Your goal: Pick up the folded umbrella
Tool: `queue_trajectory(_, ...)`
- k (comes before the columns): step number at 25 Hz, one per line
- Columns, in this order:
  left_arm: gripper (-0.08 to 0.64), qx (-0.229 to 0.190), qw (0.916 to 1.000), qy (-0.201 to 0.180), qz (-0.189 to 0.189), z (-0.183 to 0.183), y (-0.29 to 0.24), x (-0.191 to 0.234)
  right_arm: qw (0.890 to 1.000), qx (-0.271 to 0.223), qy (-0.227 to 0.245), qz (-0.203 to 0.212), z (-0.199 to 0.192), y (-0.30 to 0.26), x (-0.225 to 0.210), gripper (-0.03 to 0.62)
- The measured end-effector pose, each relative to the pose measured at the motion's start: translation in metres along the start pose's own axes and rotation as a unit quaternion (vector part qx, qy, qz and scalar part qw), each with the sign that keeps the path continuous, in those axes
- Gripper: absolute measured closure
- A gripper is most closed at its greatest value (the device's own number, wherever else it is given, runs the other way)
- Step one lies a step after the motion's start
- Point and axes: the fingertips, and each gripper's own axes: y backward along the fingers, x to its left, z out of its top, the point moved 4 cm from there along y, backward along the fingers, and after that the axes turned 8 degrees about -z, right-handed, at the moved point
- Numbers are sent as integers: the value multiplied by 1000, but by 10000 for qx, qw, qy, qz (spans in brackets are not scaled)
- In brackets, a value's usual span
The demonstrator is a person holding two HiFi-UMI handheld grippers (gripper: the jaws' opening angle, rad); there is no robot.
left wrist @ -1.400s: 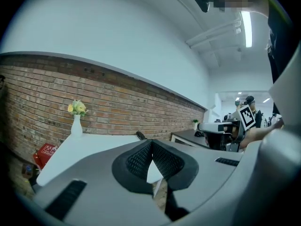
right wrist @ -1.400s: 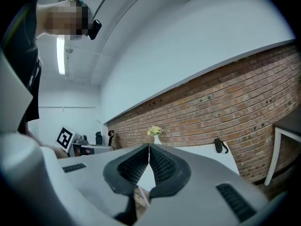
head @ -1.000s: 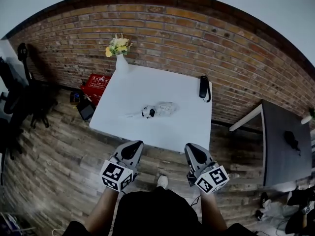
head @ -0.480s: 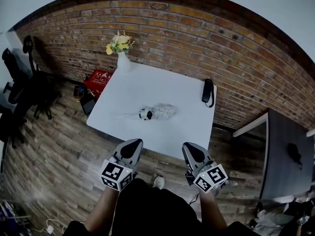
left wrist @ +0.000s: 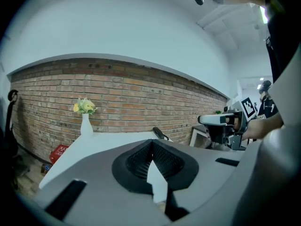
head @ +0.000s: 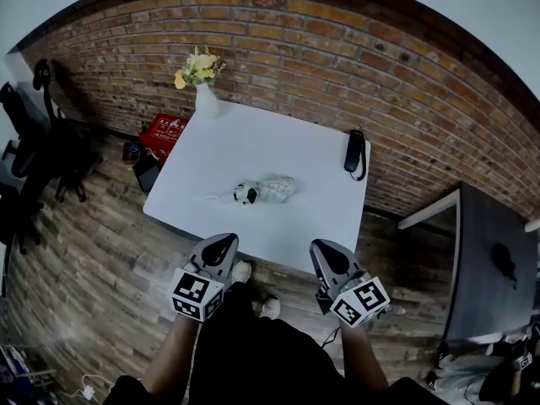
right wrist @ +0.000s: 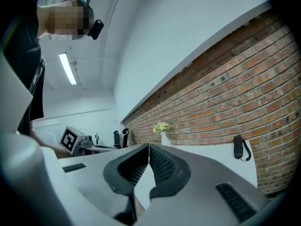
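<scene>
Approach step: left tongs (head: 224, 241) and right tongs (head: 324, 249), closed and empty, must open and reach the folded umbrella (head: 267, 190).

Right hand-held gripper (right wrist: 148, 147), jaws together

White surface (head: 278, 154); pale grey-white folded umbrella (head: 272, 189), black-and-white end; red-brown brick wall (head: 337, 62); yellow flowers (head: 192, 66), white vase (head: 205, 102); red crate (head: 165, 132); black phone (head: 355, 148); brown plank floor (head: 84, 251).
</scene>
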Motion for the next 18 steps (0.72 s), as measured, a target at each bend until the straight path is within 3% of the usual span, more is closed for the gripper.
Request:
queue_trajectory(3,546,139,9998,25,-150,-6,-14,7,10000,84,13,-17,-7,-11,-4,571)
queue_trajectory(11,546,774,9942,-409,-631,-25,-65,37,9990,359,-8,-257,-30,-51,-11,571)
queue_trajectory(18,545,1385,9804,-1097,-875,-46,-120,73,9966,673,65,-463,-50,-85,-14,571)
